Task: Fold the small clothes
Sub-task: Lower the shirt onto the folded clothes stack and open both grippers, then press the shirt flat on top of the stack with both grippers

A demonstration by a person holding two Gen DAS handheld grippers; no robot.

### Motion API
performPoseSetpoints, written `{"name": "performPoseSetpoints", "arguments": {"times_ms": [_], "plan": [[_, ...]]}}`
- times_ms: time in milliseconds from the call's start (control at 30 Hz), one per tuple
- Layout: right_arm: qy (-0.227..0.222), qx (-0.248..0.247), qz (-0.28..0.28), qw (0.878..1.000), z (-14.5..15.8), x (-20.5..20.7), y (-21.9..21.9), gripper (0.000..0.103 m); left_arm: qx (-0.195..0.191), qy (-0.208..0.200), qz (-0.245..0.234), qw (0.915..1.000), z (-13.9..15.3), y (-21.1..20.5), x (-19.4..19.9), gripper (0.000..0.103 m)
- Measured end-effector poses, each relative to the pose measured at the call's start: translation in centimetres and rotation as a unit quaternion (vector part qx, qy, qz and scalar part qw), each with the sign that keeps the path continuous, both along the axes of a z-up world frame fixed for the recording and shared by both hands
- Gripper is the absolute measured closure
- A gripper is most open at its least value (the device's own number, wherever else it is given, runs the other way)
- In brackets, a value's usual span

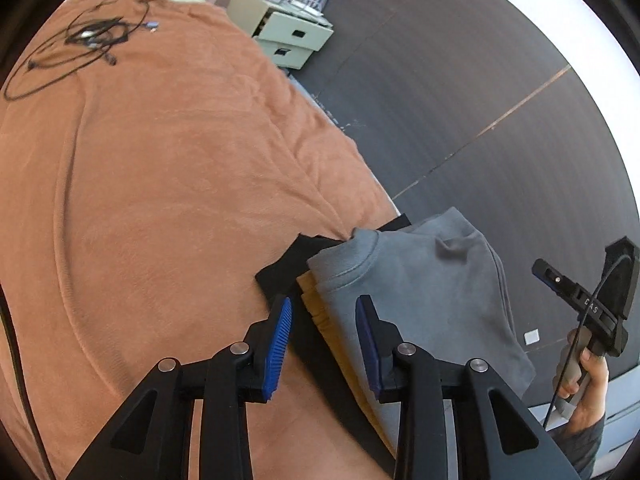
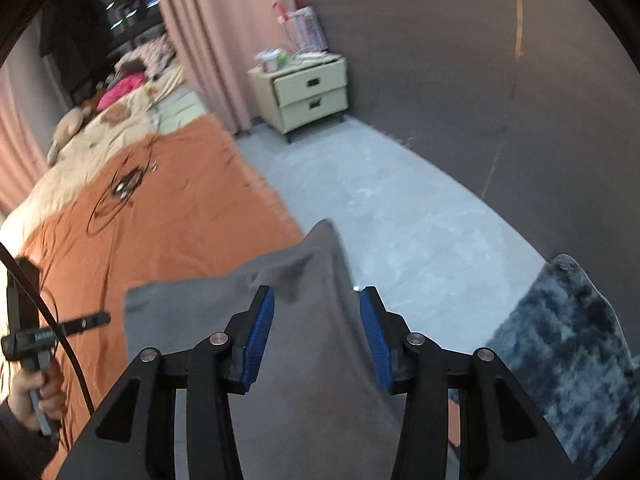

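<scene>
Grey folded top [image 1: 420, 292] crowns the stack at the orange bed's [image 1: 160, 200] three-o'clock edge, released, both your left gripper [image 1: 323, 344] and right gripper [image 2: 317, 336] parted, holding nothing; next, fetch another garment.

Folded sweatshirt [image 1: 420, 292] sat on top of the clothes stack [image 1: 316, 312] at the bed's [image 1: 160, 200] edge, cables [image 1: 80, 40] further up, nightstand [image 2: 312, 92] behind.

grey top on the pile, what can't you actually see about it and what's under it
- Left wrist view: the yellow garment and black garment show only as edges; the grey top covers them.
- Right wrist view: motion blur smears the grey top; gripper hides its near part.
- Nightstand clutter: too blurred.
</scene>
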State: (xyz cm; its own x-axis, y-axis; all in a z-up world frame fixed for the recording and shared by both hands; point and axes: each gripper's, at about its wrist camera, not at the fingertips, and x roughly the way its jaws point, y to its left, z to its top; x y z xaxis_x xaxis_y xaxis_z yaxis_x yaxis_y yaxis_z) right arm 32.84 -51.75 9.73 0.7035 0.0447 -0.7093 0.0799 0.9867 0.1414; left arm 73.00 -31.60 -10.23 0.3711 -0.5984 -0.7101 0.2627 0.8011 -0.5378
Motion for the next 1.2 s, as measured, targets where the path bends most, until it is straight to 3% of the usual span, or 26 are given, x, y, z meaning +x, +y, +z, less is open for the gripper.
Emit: {"name": "performPoseSetpoints", "arguments": {"times_ms": [100,267,567,733,867,1033,1100,1133,1200], "plan": [[0.02,-0.014,0.013,1.0,-1.0,1.3,0.6,0.071,0.003,-0.006,-0.008,0.9999,-0.5,-0.8,0.6,0.069],[0.069,-0.026,-0.022,0.997,-3.2,6.4,-0.8,0.087,0.018,0.002,-0.003,0.9998,-2.3,-2.2,2.2,0.068],[0.105,-0.052,-0.055,0.992,-5.6,10.6,-2.6,0.09,0.016,0.026,0.015,0.9994,-5.9,-2.4,3.8,0.064],[0.101,-0.056,-0.101,0.988,-4.5,11.2,-2.2,0.091,0.037,0.017,0.012,0.9991,-5.0,-2.5,3.3,0.062],[0.068,-0.017,-0.092,0.993,-1.6,8.4,-3.4,0.089,0.046,0.017,0.018,0.9987,-3.5,-2.3,2.3,0.062],[0.052,-0.003,-0.051,0.997,0.1,1.3,-4.2,0.086,0.048,0.013,0.006,0.9988,-2.5,-2.5,0.7,0.058],[0.043,0.003,-0.043,0.998,0.0,-1.8,-4.8,0.069,0.047,0.014,0.001,0.9988,-2.3,-2.8,-0.2,0.057],[0.036,-0.001,-0.043,0.998,0.2,-3.3,-4.8,0.055,0.048,0.014,-0.003,0.9988,-2.1,-3.0,-0.6,0.056],[0.023,-0.007,-0.038,0.999,0.2,-6.1,-5.3,0.05,0.049,0.012,-0.012,0.9987,-1.8,-3.5,-1.5,0.056]]}}
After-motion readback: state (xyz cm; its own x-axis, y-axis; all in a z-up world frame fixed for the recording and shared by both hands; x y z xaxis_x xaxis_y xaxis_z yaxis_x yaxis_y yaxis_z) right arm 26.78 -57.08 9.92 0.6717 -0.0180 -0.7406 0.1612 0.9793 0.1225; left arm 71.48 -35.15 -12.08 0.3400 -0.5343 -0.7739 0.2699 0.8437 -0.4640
